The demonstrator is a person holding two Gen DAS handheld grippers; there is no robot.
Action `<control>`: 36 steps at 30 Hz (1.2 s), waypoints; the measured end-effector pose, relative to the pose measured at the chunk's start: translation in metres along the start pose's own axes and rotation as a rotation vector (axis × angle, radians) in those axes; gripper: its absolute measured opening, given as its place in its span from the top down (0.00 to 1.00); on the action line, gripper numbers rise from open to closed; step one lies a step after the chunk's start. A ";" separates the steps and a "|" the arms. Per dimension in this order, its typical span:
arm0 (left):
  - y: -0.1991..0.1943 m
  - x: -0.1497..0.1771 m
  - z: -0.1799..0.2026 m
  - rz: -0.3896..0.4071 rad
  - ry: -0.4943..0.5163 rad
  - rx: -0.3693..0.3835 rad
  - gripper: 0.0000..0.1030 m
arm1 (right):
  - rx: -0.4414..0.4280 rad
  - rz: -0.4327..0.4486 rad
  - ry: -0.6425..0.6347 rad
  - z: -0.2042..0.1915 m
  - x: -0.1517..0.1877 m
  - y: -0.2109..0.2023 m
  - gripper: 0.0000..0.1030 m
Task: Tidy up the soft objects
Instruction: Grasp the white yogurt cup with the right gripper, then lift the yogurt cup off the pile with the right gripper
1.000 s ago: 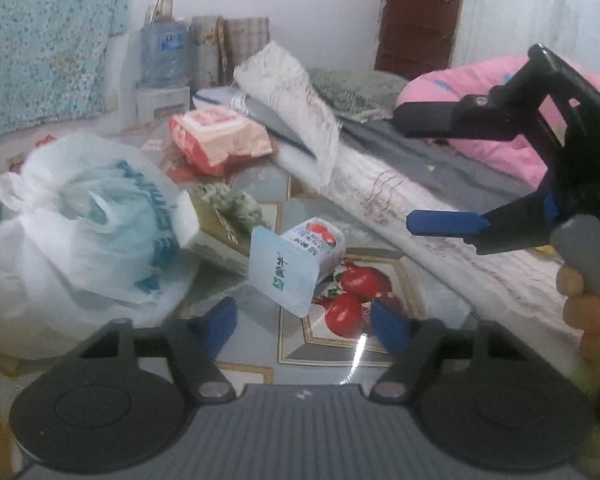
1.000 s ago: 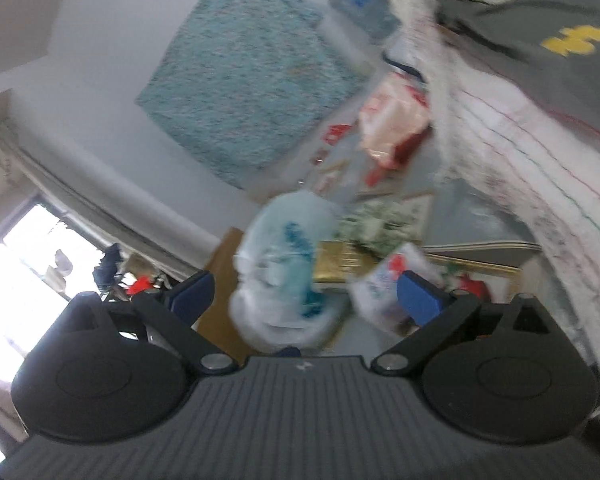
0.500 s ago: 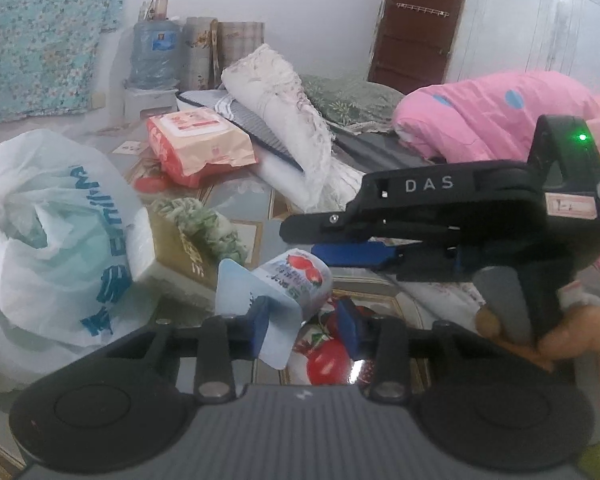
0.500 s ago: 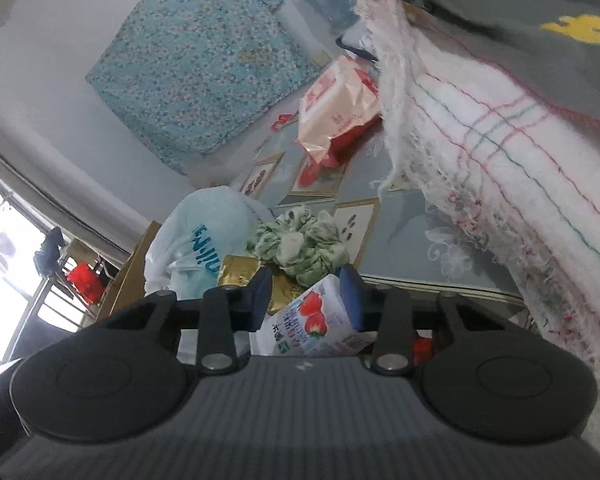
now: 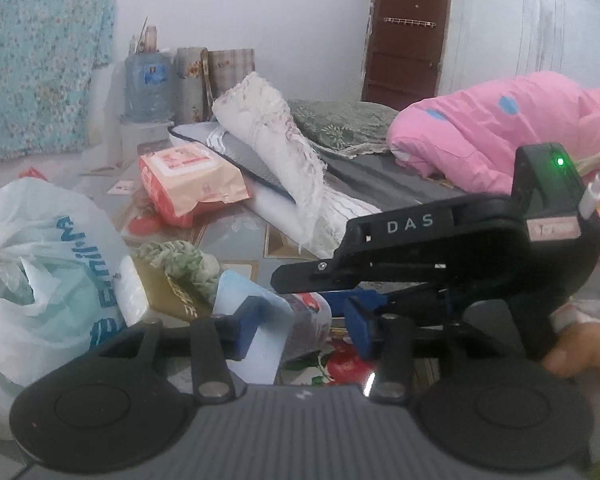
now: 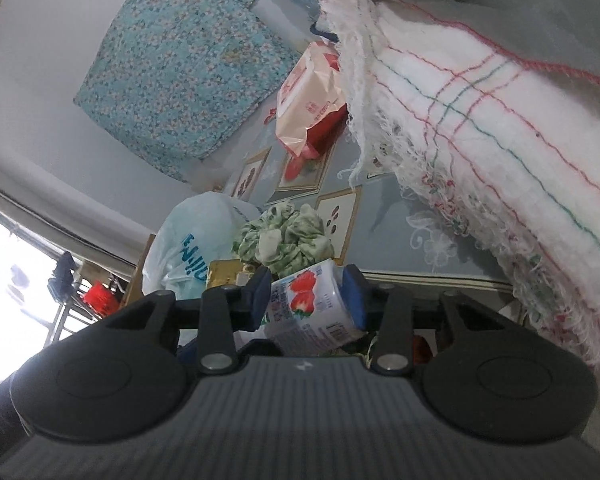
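Note:
A small strawberry-print pouch (image 5: 306, 316) with a pale blue end flap lies on the patterned floor. My left gripper (image 5: 302, 328) straddles it; its jaws are opening, the left pad sits in front of the flap and the right pad stands just off the pouch. From the right, the black housing (image 5: 460, 248) of the other gripper reaches in, held by a hand (image 5: 580, 352). In the right wrist view the pouch (image 6: 312, 300) fills my right gripper (image 6: 306, 296). Both pads touch its sides while the jaws ease open slightly.
A green scrunchie (image 5: 176, 256) lies on a gold box (image 5: 172, 300) just behind the pouch. A full white plastic bag (image 5: 40, 280) stands at left. Farther back are a wipes pack (image 5: 188, 184), a fringed white blanket (image 5: 276, 152) and a pink quilt (image 5: 500, 128).
Both grippers went from wide open to narrow around the pouch. The right one dropped down and in from the right; the left jaws have since spread a little.

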State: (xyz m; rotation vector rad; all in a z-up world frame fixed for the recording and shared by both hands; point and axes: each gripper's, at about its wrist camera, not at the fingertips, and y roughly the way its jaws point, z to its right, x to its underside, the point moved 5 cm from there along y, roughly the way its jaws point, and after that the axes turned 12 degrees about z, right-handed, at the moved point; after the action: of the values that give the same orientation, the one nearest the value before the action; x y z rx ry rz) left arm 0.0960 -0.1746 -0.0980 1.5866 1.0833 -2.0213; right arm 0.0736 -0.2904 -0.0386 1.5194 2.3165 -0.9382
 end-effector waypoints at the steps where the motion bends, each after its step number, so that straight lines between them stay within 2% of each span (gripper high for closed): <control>1: -0.001 0.000 0.000 0.002 -0.003 0.000 0.53 | 0.000 -0.002 0.004 0.000 0.000 0.000 0.61; 3: -0.003 -0.001 0.000 0.008 -0.005 -0.001 0.53 | -0.003 -0.008 0.017 0.001 0.001 0.000 0.60; 8: -0.007 -0.005 0.005 0.035 0.042 -0.004 0.52 | -0.057 -0.055 0.126 0.006 0.008 0.005 0.47; 11: -0.004 -0.005 0.010 0.032 0.081 -0.014 0.52 | -0.051 -0.051 0.132 0.005 0.006 0.006 0.47; 16: 0.003 -0.005 0.008 0.018 0.076 -0.024 0.52 | -0.046 -0.010 0.148 0.008 0.004 0.003 0.45; 19: 0.007 -0.006 0.006 0.006 0.084 -0.039 0.52 | -0.091 0.018 0.203 0.013 0.002 0.003 0.33; 22: 0.009 -0.008 0.005 -0.003 0.077 -0.040 0.52 | -0.119 0.035 0.194 0.011 0.000 0.004 0.27; 30: 0.017 -0.010 0.012 -0.010 0.106 -0.043 0.50 | -0.129 0.061 0.174 0.011 -0.004 -0.001 0.24; 36: 0.023 -0.012 0.014 -0.018 0.126 -0.056 0.48 | -0.172 0.067 0.195 0.018 -0.008 -0.005 0.19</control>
State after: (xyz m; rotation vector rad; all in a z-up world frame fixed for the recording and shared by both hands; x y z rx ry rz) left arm 0.1064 -0.2021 -0.0939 1.7005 1.1925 -1.9061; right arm 0.0700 -0.3082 -0.0466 1.6692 2.3873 -0.5796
